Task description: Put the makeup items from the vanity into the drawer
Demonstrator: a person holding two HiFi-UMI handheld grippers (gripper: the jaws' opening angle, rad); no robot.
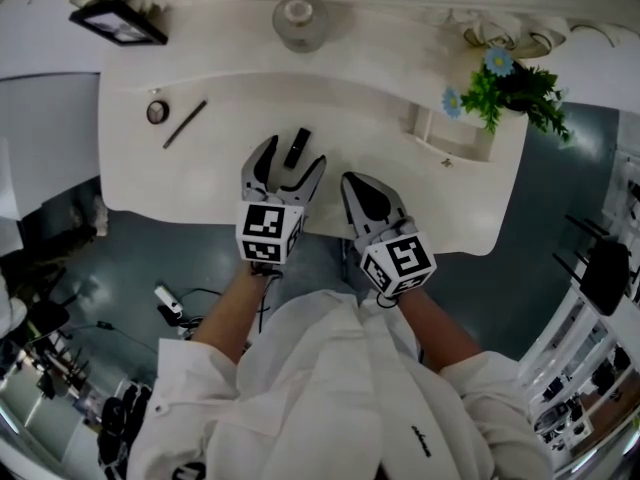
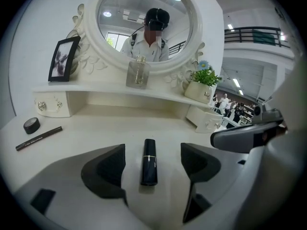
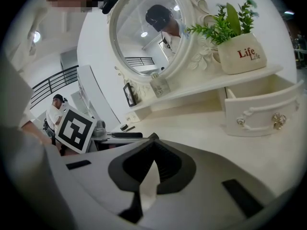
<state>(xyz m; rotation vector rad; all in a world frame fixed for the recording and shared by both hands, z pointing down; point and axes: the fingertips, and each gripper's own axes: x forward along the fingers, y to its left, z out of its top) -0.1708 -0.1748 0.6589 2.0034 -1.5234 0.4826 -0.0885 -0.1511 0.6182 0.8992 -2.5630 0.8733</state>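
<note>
- Drawer (image 3: 254, 110) pulled open, ahead-right of right gripper (image 3: 152, 140); its inside is too washed out to read.
- Left gripper (image 2: 152, 150): jaws spread wide. The lipstick (image 2: 149, 163) lies flat on the vanity top (image 2: 96, 123) between them, touching neither.
- Right gripper: jaws pressed together.
- Pencil (image 2: 38, 138) and small black round item (image 2: 32, 125) sit well left of left gripper; the round item is too small to identify.

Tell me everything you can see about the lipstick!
The lipstick is a dark, glossy tube, closed, with a thin gold band round its middle. It lies flat on the white vanity top, its length pointing toward the mirror. It sits between the open jaws of the left gripper, with a gap on each side, so only the vanity top touches it.
</note>
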